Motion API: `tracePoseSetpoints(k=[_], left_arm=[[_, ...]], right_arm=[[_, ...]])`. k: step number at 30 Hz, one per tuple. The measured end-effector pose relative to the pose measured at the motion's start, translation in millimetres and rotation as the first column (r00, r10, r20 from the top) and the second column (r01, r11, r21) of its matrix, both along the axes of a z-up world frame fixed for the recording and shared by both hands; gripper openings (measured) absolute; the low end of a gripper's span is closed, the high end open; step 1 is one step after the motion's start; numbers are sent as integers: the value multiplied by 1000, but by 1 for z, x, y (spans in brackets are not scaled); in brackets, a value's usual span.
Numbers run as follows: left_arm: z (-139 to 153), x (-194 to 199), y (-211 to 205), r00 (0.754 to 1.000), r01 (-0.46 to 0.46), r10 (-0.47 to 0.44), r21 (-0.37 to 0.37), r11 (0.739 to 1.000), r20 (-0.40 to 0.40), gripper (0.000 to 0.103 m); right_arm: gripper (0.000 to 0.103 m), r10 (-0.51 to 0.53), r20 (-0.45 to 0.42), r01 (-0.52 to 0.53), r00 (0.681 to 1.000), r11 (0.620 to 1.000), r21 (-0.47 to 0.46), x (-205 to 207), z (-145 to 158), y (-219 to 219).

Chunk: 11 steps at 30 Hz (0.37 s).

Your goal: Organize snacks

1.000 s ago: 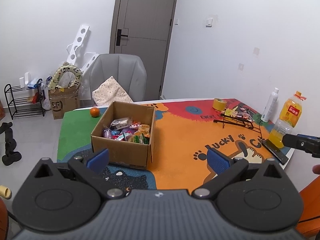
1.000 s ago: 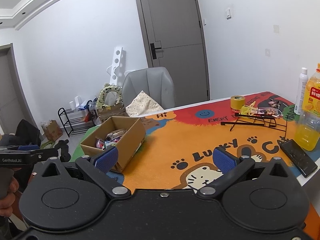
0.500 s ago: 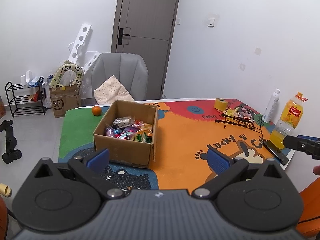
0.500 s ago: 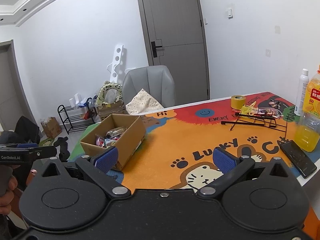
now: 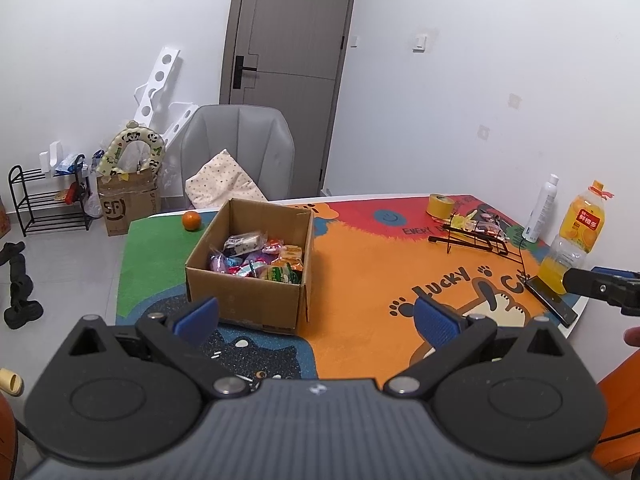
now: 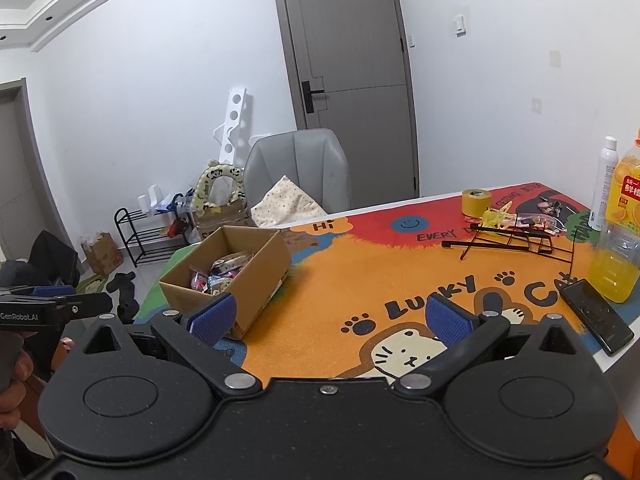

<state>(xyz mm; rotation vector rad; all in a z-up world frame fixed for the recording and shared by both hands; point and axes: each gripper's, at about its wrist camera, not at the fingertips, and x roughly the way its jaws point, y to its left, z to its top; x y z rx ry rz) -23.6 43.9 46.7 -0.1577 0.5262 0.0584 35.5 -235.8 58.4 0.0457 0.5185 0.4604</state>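
An open cardboard box (image 5: 248, 296) holding several wrapped snacks (image 5: 260, 260) stands on the colourful table mat (image 5: 360, 264). It also shows in the right wrist view (image 6: 256, 276). My left gripper (image 5: 316, 316) is open and empty, held above the table's near edge, just in front of the box. My right gripper (image 6: 332, 316) is open and empty, over the mat to the right of the box. A black wire rack (image 5: 472, 240) lies folded at the far right with a few loose snacks (image 5: 484, 220) behind it.
An orange (image 5: 191, 221) sits on the green corner behind the box. A tape roll (image 5: 439, 205), a white bottle (image 5: 540, 208), a juice bottle (image 5: 576, 236) and a phone (image 6: 596, 316) are at the right. A grey chair (image 5: 236, 152) stands behind the table.
Both grippers have drawn slightly back and up from the table; the box looks a little farther off. Both stay open and empty.
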Motion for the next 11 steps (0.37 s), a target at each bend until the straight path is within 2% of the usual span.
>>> tracePoseSetpoints(k=[11], left_arm=[[-3, 1, -2, 1000, 17, -17, 7, 1000, 2, 103]], right_arm=[[103, 0, -10, 0, 1000, 1000, -5, 1, -3, 1]])
